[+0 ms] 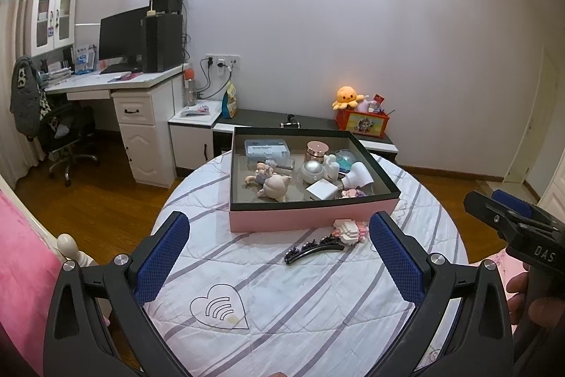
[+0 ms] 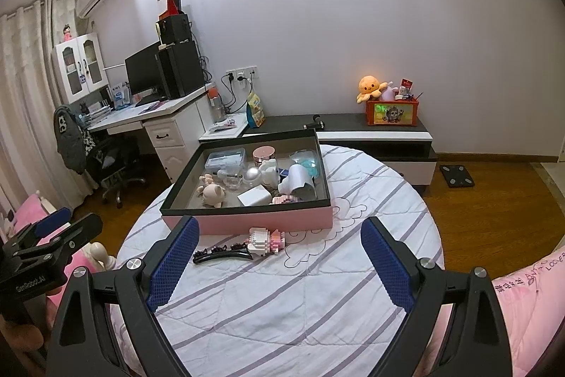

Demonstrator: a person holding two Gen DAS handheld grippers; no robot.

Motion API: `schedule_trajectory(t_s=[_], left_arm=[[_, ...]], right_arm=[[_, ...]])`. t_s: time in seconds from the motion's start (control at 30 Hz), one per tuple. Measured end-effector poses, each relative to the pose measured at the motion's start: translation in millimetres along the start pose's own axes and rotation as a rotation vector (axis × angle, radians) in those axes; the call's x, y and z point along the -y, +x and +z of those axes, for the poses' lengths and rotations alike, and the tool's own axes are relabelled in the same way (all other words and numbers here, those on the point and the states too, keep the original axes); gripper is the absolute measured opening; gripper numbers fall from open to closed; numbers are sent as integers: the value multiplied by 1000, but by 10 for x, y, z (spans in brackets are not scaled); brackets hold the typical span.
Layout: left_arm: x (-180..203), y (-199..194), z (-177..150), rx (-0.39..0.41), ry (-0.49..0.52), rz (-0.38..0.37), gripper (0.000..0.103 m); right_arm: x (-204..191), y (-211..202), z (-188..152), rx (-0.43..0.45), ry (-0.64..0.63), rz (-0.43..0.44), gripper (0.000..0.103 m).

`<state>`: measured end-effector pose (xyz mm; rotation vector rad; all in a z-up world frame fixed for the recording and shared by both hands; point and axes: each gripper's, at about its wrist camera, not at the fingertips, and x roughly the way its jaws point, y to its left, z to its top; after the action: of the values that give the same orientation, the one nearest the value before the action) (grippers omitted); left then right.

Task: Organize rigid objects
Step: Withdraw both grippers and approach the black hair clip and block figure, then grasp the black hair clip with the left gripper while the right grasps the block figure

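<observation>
Broadly, round table under a white cloth with grey stripes, filling the lower middle of both wrist views. On it, toward the far side, pink box with a dark rim, already loaded with small things: a pale figurine, a rose-gold jar, a clear plastic case, a white cube, among others too crowded to sort out.

Just in front of the box's near wall, directly on the cloth: pink-and-white brick model, and touching or very nearly touching its near side, black hair clip, lying flat and slanted.

Left gripper wide apart, blue pads clasping nothing; clip and brick model framed between the jaws but farther out, beyond the fingertips, nearer the right-hand pad. Right gripper likewise spread wide and empty; seen from its own camera, clip and brick model beyond the tips, nearer the left-hand pad. Both tools hovering above the cloth, side by side, each visible at the edge of the other's view.
</observation>
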<state>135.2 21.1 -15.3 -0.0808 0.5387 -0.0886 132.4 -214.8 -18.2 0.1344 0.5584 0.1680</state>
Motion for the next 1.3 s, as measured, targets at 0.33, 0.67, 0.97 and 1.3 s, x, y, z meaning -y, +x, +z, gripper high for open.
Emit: schedule_trajectory(t_s=[0.33, 0.67, 0.97, 1.3], left_arm=[[-37, 285, -74, -61, 3, 5, 103], [-42, 936, -299, -201, 49, 9, 103], [112, 1612, -501, -330, 142, -46, 103], [203, 1934, -577, -383, 199, -65, 103]], right_arm=[[45, 263, -42, -61, 4, -8, 94], [132, 930, -271, -223, 18, 6, 94], [169, 1671, -429, -362, 63, 88, 94], [60, 2073, -438, -402, -7, 79, 94]])
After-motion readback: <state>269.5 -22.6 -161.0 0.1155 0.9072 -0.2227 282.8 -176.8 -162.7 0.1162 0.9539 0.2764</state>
